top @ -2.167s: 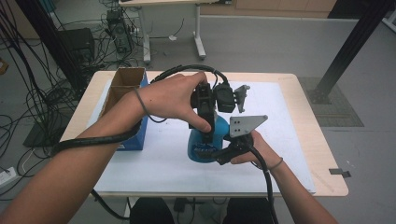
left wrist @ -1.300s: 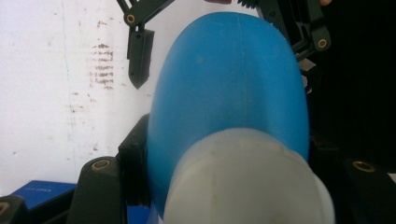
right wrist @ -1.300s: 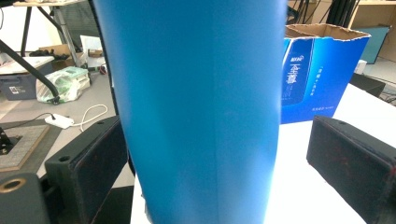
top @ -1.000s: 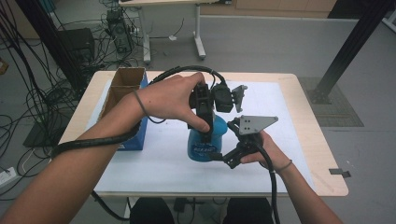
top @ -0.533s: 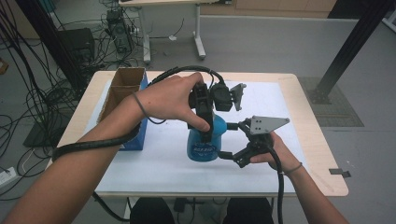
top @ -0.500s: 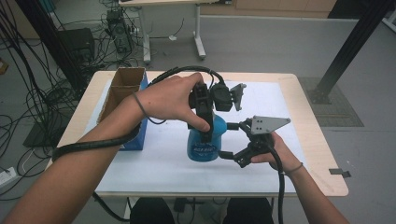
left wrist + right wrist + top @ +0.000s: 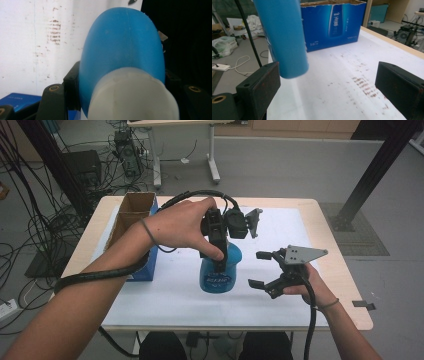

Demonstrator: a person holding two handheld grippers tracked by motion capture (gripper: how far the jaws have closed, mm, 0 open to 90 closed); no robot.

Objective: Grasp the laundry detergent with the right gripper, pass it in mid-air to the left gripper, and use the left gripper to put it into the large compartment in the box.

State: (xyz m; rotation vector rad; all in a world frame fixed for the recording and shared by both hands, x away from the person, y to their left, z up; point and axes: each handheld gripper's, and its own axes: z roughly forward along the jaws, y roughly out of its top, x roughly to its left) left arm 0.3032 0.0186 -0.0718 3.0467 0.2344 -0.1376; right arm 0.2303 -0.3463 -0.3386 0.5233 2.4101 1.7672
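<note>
A blue bottle (image 7: 219, 272) with a white cap (image 7: 135, 97) hangs tilted just above the white sheet at the table's middle. My left gripper (image 7: 219, 252) comes down from above and is shut on its upper end; in the left gripper view the black jaws press both sides of the blue bottle (image 7: 122, 45) next to the cap. My right gripper (image 7: 256, 269) is open to the right of the bottle, apart from it, with nothing between its jaws. In the right gripper view the blue bottle's (image 7: 284, 37) lower end hangs over the left jaw.
An open blue cardboard box (image 7: 132, 227) stands at the table's left edge, also behind the bottle as the blue box (image 7: 332, 25) in the right gripper view. The stained white sheet (image 7: 285, 227) covers the table (image 7: 350, 290). Cables trail from both grippers.
My right gripper has drawn away from the bottle toward the right with its jaws open. The left gripper and the bottle have kept their place.
</note>
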